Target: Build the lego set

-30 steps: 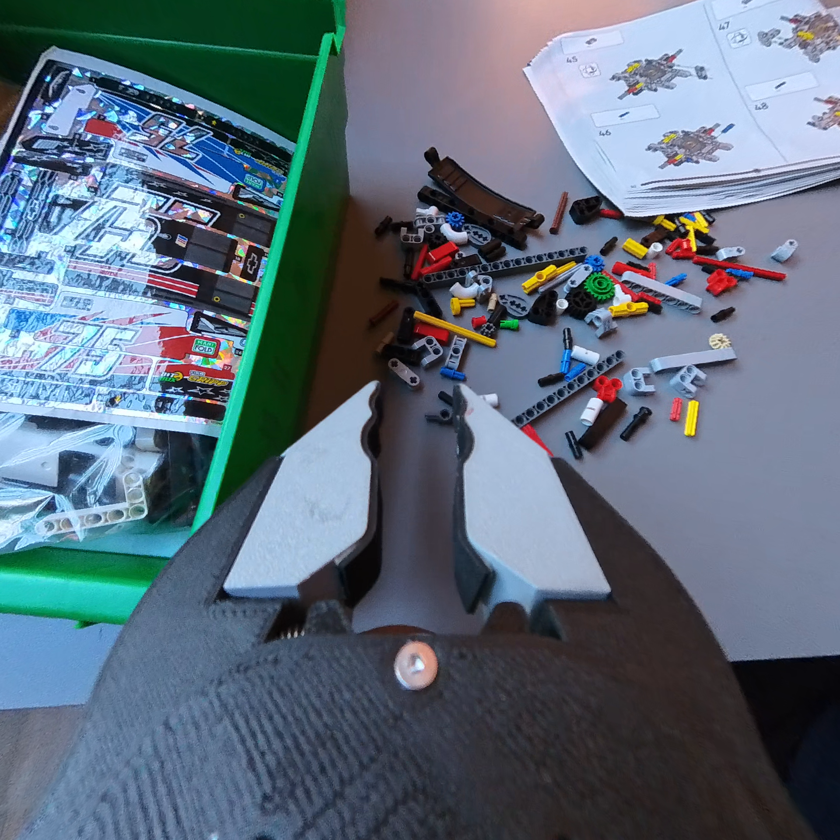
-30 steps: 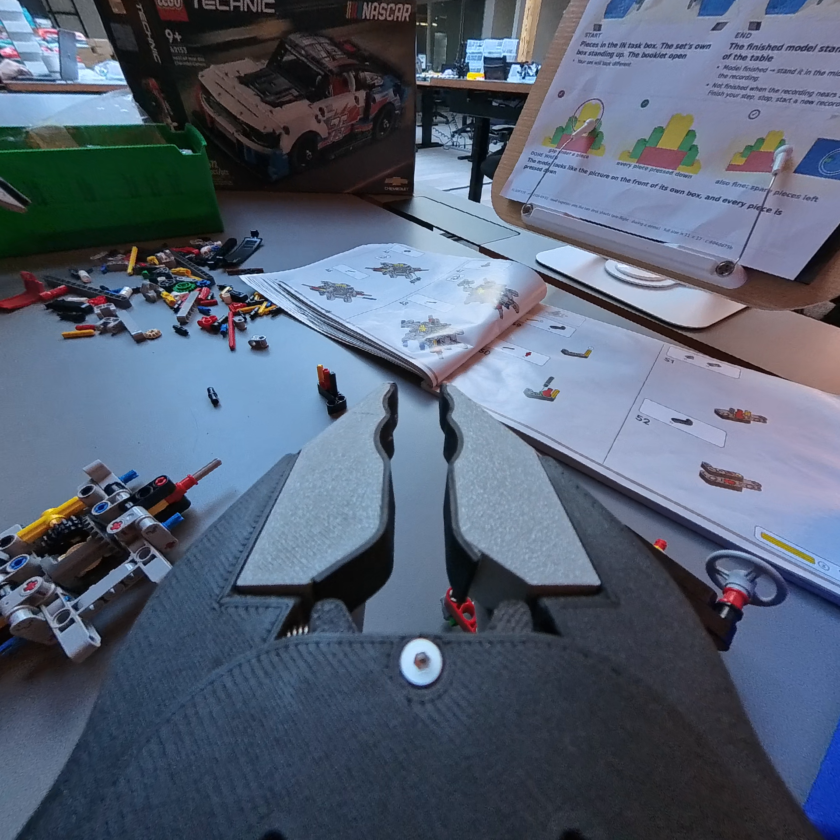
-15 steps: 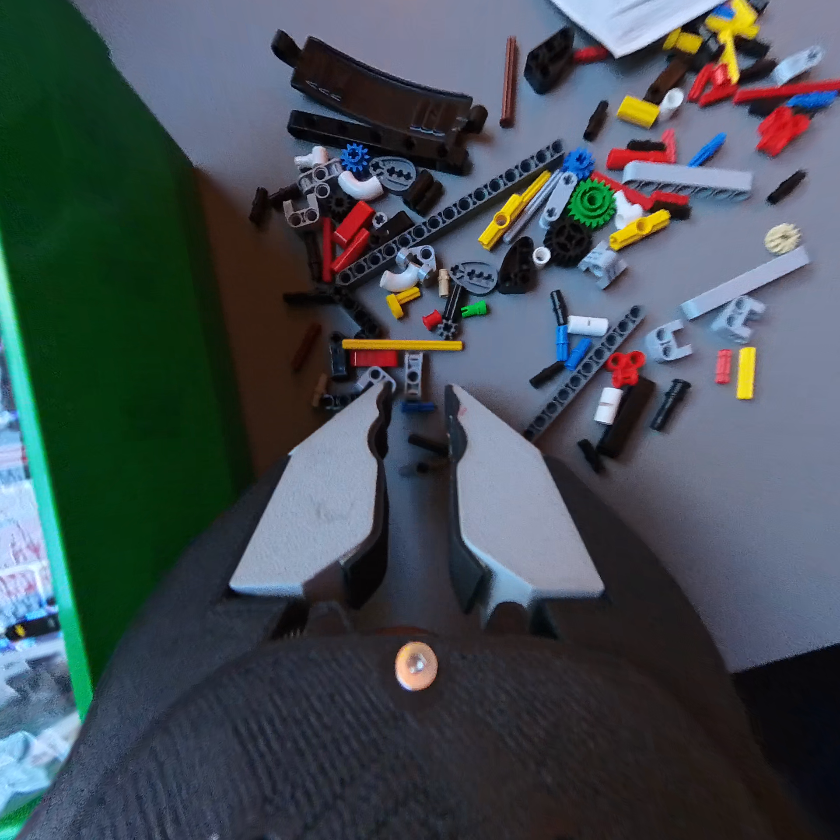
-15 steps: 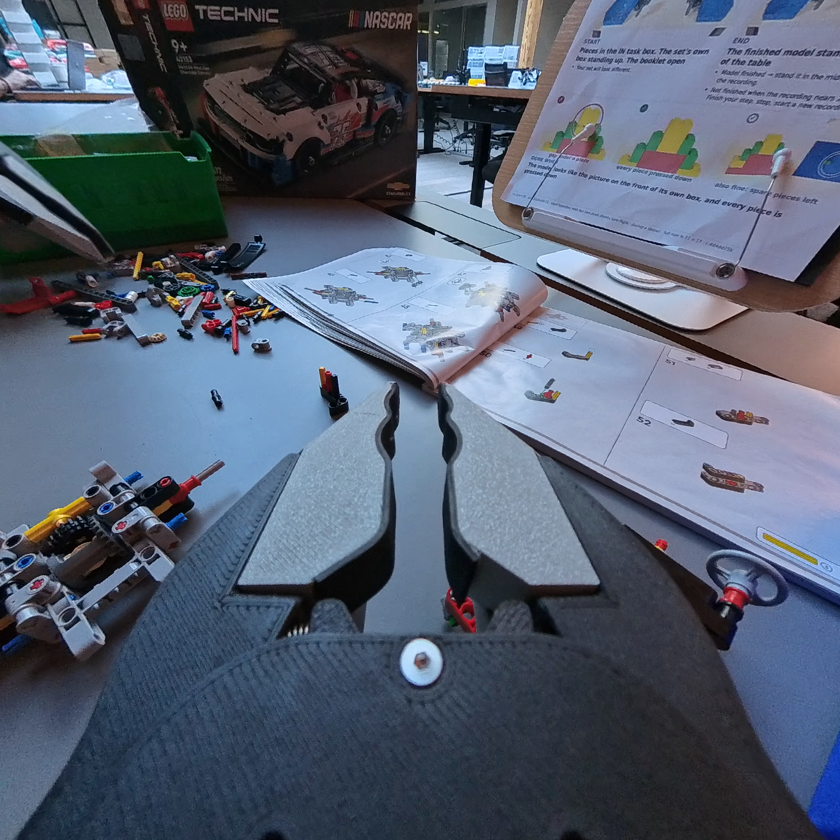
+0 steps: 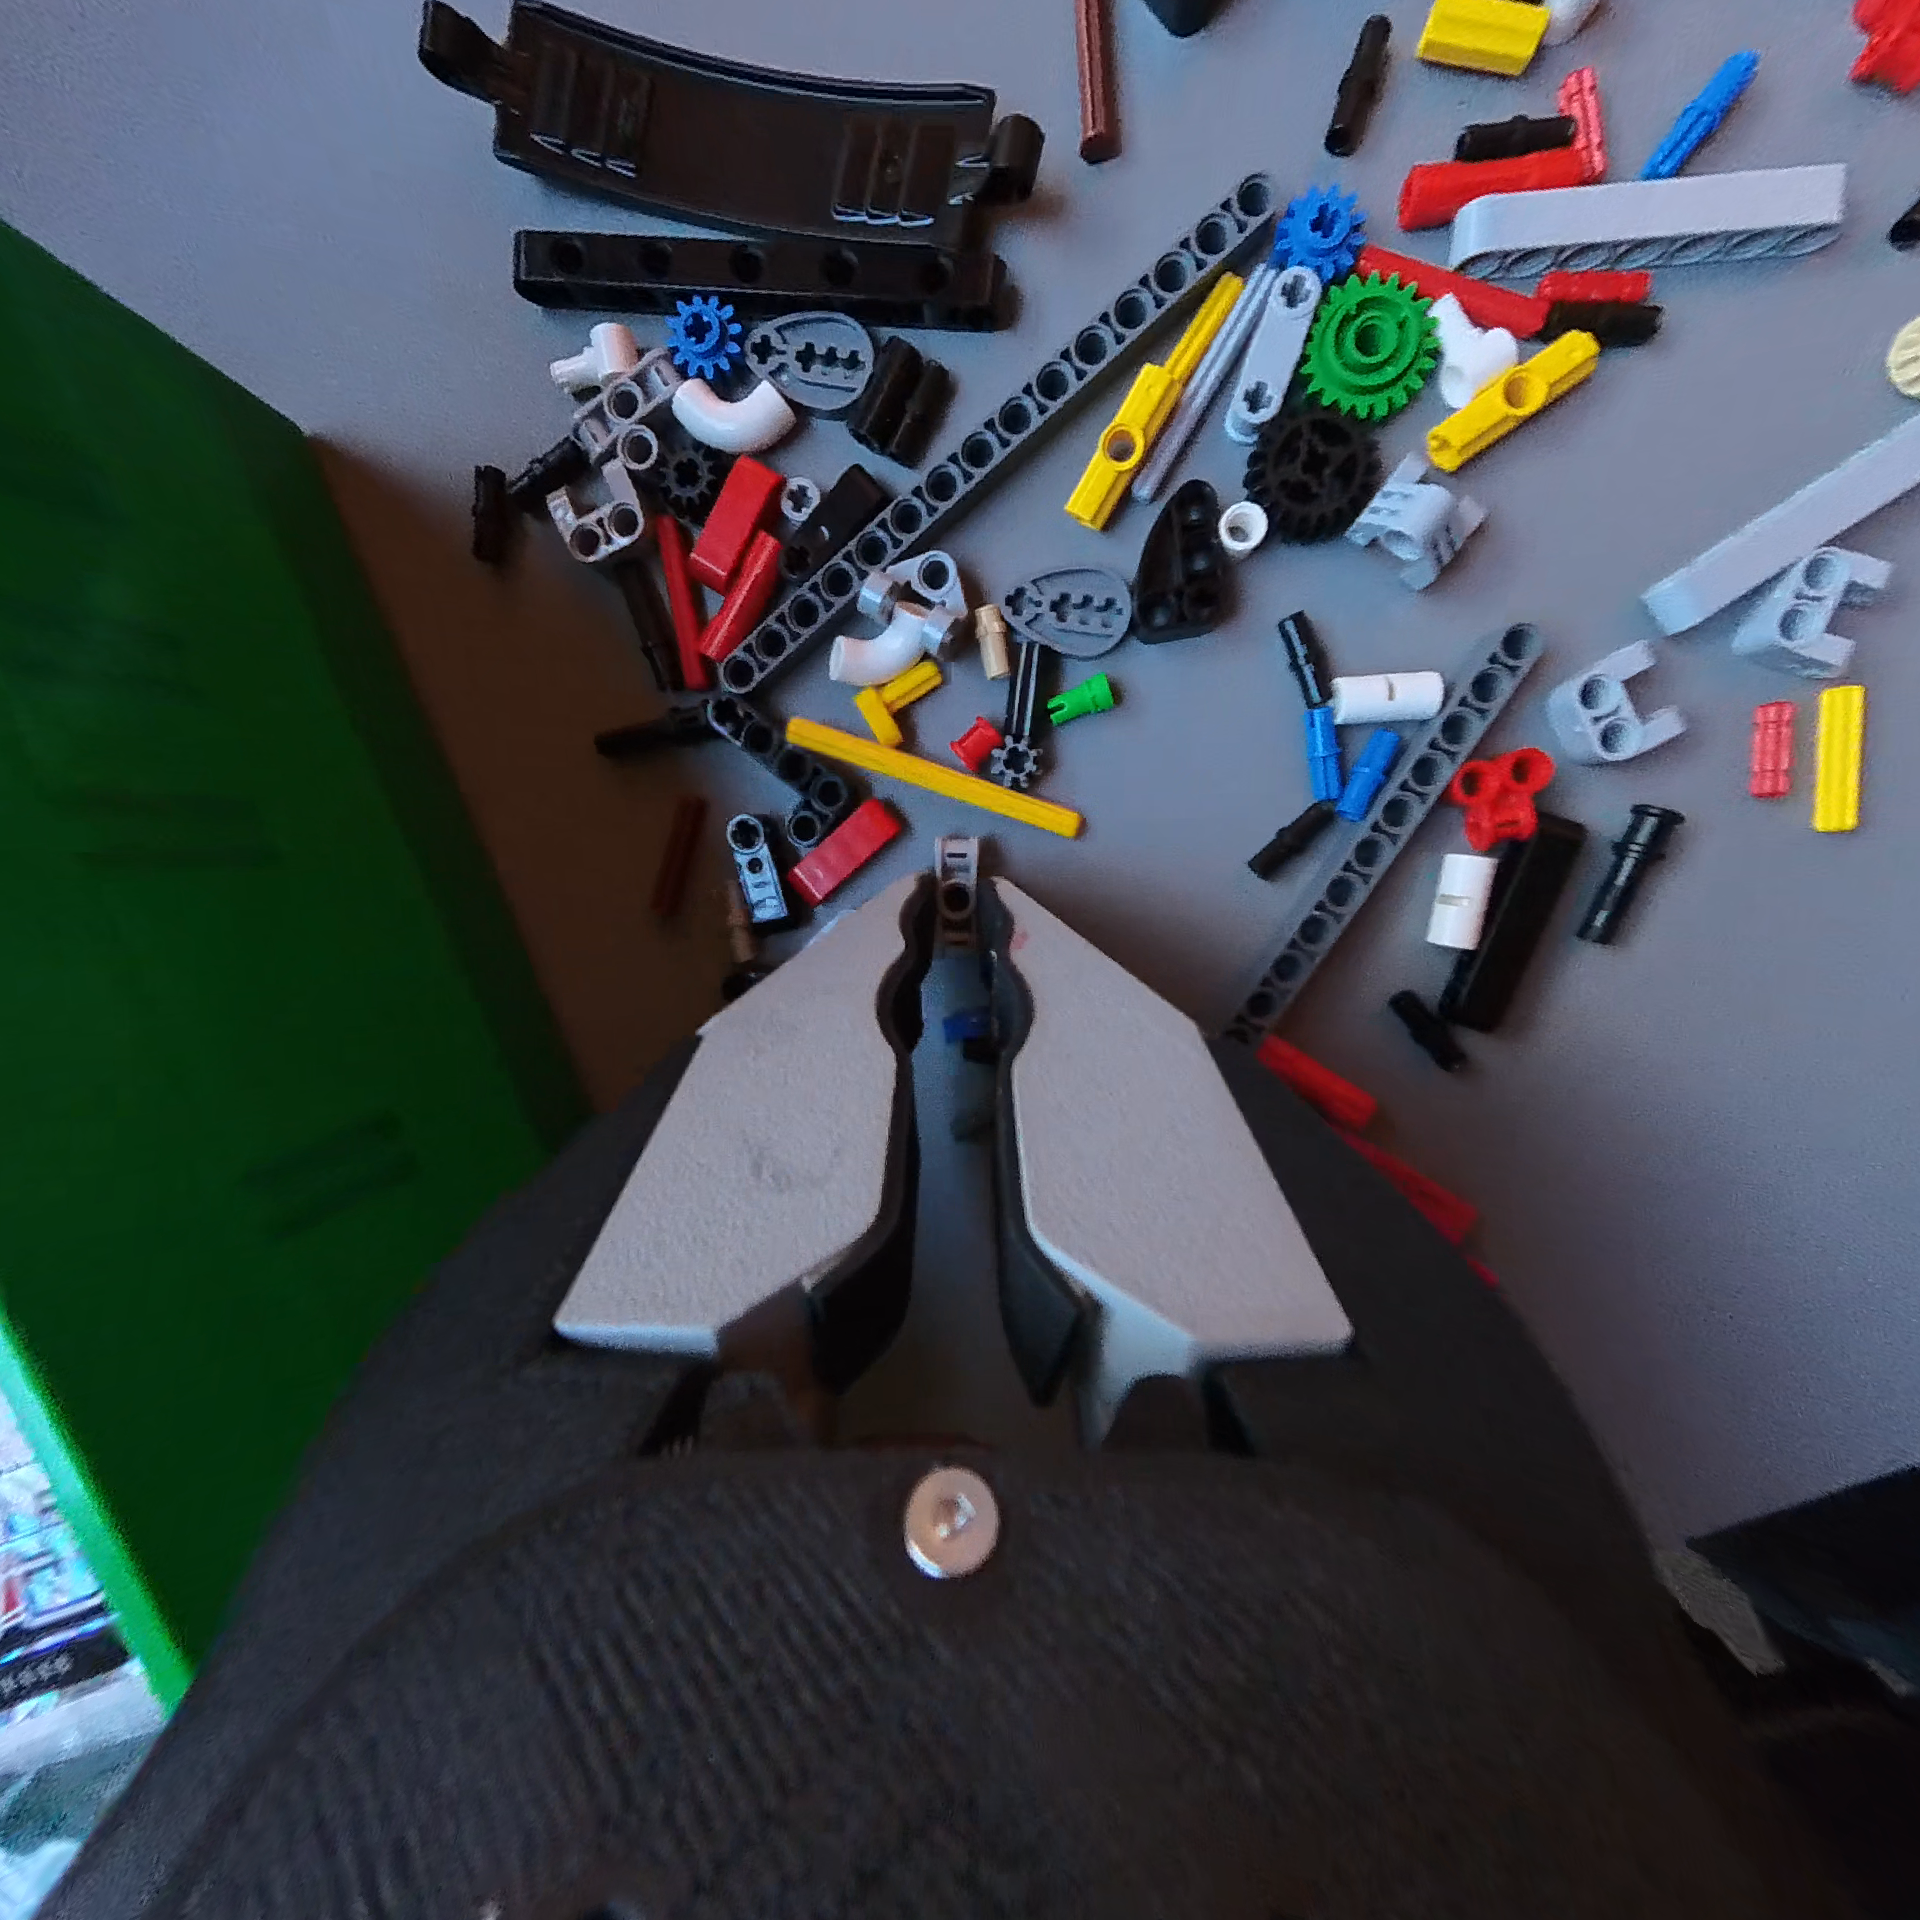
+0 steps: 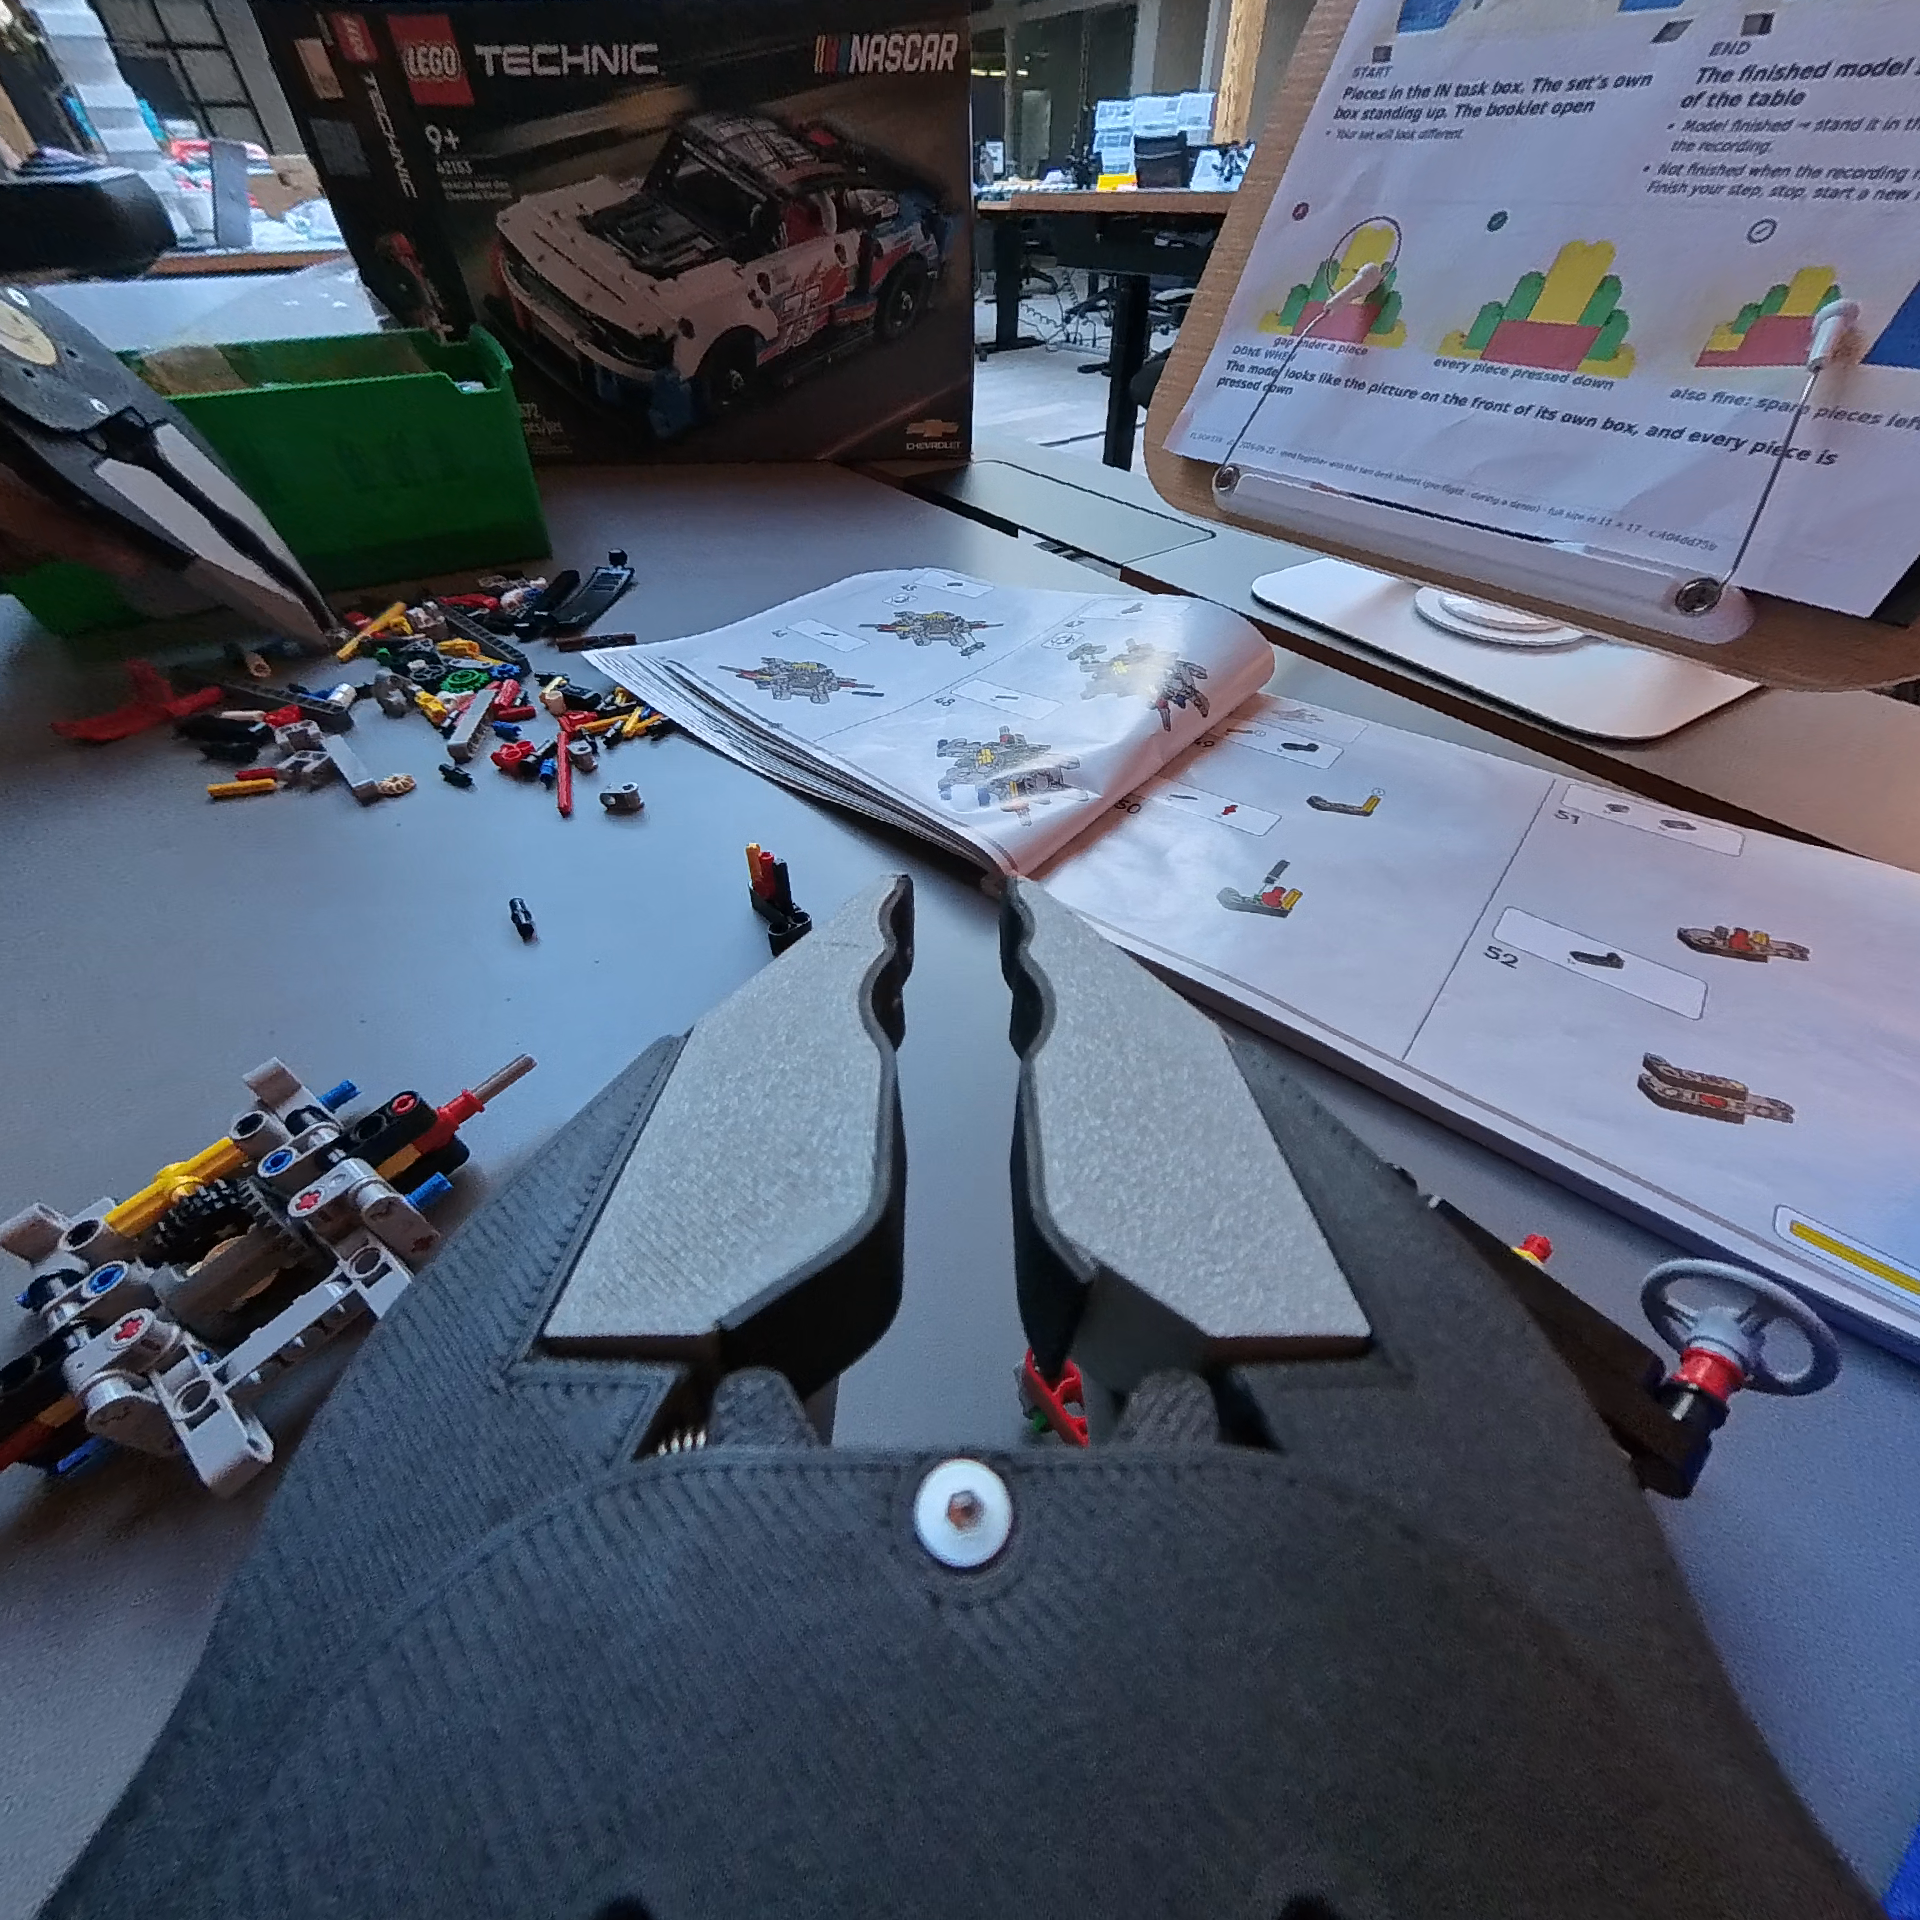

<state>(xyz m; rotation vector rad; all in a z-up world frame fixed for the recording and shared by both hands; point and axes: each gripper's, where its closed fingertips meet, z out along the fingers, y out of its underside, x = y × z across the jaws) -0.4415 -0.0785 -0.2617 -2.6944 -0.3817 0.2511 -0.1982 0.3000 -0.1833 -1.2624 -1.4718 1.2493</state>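
Grey holed connector pinched in left claw, long axis pointing forward.

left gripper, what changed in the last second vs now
The left gripper moved down into the loose pieces beside the green bin and its jaws narrowed onto a small grey piece. The right gripper stayed open over the table, unmoved.

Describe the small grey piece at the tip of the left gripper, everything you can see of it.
The small grey piece is a short, thin, light grey plastic link with a round hole near its middle and a slot mark at its far end. It lies lengthwise between the fingertips of the left gripper, which have closed against its sides; its far end pokes out past them. It sits low over the grey table, just short of a long yellow axle. Its near end is hidden.
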